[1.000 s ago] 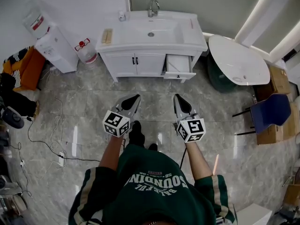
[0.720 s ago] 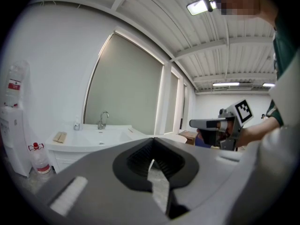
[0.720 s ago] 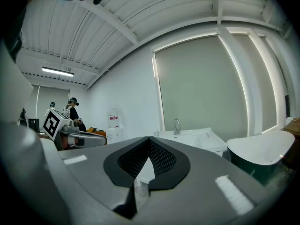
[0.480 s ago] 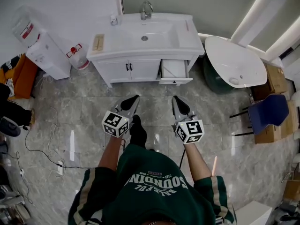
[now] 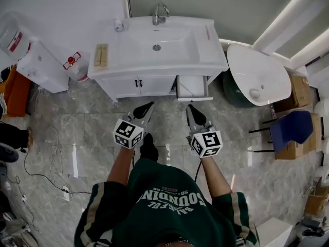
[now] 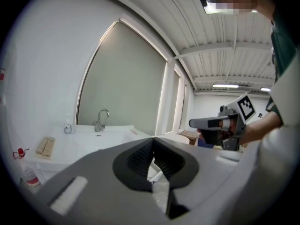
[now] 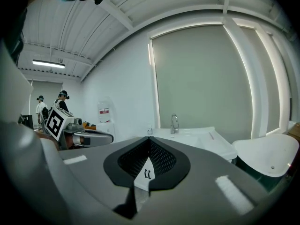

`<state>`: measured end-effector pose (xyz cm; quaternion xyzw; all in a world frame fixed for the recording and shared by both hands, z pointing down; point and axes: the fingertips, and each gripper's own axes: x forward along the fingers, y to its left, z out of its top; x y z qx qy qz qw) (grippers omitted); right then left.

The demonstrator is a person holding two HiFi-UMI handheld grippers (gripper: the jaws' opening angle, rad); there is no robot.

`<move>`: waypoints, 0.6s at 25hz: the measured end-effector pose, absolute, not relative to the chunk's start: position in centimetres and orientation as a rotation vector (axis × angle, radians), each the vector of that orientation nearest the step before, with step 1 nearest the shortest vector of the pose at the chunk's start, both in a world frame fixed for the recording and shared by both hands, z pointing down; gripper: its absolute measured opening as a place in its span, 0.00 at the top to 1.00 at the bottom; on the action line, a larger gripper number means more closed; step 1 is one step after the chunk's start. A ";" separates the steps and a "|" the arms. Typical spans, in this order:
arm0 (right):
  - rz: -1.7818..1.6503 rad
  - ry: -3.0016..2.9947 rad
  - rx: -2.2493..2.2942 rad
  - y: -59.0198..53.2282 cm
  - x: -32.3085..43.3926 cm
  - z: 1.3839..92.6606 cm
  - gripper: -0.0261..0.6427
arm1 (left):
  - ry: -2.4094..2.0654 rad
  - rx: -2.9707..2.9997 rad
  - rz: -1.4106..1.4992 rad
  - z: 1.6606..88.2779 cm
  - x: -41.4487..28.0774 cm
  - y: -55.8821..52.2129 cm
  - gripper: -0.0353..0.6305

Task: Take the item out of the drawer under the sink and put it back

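Underfoot, saw glossy grey marble floor (image 5: 77, 133); faced white sink cabinet (image 5: 154, 53) at twelve o'clock, drawer (image 5: 192, 88) pulled out at one o'clock, could not tell what lay inside. Held left gripper (image 5: 148, 105) and right gripper (image 5: 190, 108) with jaws pressed together, empty. Noted round white table (image 5: 257, 73) at two o'clock.

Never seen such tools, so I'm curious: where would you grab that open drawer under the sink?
Probably pinch the top edge of the drawer front panel from above, on the person's side: it juts out of the cabinet, leaving that edge exposed.
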<state>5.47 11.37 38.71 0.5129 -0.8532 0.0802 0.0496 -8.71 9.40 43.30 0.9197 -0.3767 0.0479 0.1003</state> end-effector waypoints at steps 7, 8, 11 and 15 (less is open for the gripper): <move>0.265 -2.567 1.607 3.6 3.0 38.9 0.96 | -1.061 2.747 0.150 42.7 -10.5 1.2 0.87; 0.273 -2.561 1.610 2.9 2.7 39.1 0.96 | -1.052 2.752 0.147 42.6 -10.6 0.4 0.87; 0.292 -2.546 1.617 1.3 2.4 39.7 0.96 | -1.029 2.760 0.150 42.6 -10.6 -1.6 0.87; 0.308 -2.527 1.633 -0.6 3.7 40.1 0.96 | -1.005 2.752 0.169 43.3 -9.7 -3.5 0.87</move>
